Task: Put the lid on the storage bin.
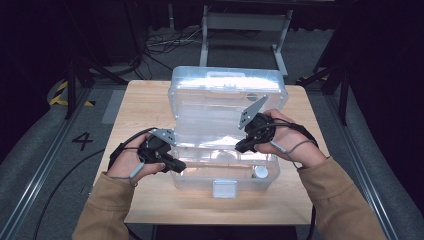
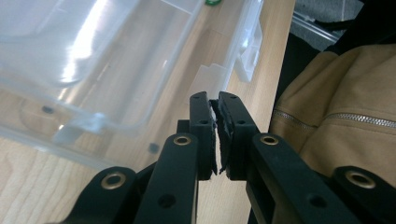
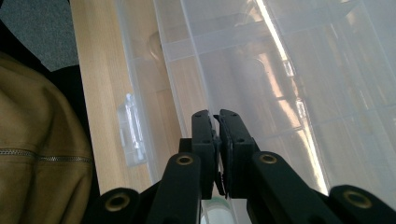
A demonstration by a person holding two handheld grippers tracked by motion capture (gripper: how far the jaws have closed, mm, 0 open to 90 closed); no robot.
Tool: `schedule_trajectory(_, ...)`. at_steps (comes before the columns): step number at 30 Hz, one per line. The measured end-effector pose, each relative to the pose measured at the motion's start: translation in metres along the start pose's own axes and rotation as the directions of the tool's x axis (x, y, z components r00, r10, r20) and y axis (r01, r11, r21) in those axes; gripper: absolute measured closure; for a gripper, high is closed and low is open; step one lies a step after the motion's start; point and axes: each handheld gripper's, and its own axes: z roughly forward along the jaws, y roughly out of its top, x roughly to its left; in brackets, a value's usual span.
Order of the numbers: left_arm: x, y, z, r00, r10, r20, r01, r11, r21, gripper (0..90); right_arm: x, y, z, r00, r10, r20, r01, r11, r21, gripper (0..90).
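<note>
Just beside both closed fingers, clear box.

Wood table, floor cables, poss. metal frame.

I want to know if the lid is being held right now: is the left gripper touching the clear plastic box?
Cannot tell. In the left gripper view the left gripper is shut on nothing, the clear plastic box beyond it; the high view hides any gap.

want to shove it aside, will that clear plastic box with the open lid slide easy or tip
The clear plastic box looks thin-walled and nearly empty, so probably light and easy to slide on the smooth wooden table. Its raised lid stands tall at the back, so a high push might rock it; a low push seems safer.
</note>
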Motion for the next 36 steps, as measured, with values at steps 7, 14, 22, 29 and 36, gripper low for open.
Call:
schedule_trajectory(7,0.007,-0.002,-0.02,0.9973,-0.061,-0.041,0.055,0.99,-0.13,84.8,0.001,-0.002,0.0,1.0,0.003,0.001,-0.003,1.0,-0.007,85.6)
schedule_trajectory(14,0.008,-0.002,-0.03,0.9952,-0.085,-0.048,0.073,0.9734,-0.217,85.2,0.002,-0.003,0.001,1.0,0.006,0.003,-0.006,1.0,-0.015,85.6)
schedule_trajectory(22,0.009,-0.002,-0.039,0.9905,-0.119,-0.067,0.092,0.9423,-0.322,86.1,0.004,-0.006,0.001,1.0,0.004,0.006,-0.004,1.0,-0.02,85.5)
schedule_trajectory(29,0.012,-0.001,-0.043,0.9818,-0.159,-0.104,0.106,0.9129,-0.394,87.3,0.005,-0.007,0.002,1.0,0.008,0.004,-0.008,1.0,-0.019,85.6)
schedule_trajectory(36,0.016,0.001,-0.042,0.9712,-0.194,-0.138,0.117,0.8936,-0.433,88.4,0.008,-0.008,0.003,0.9999,0.002,0.016,-0.002,1.0,-0.027,85.6)
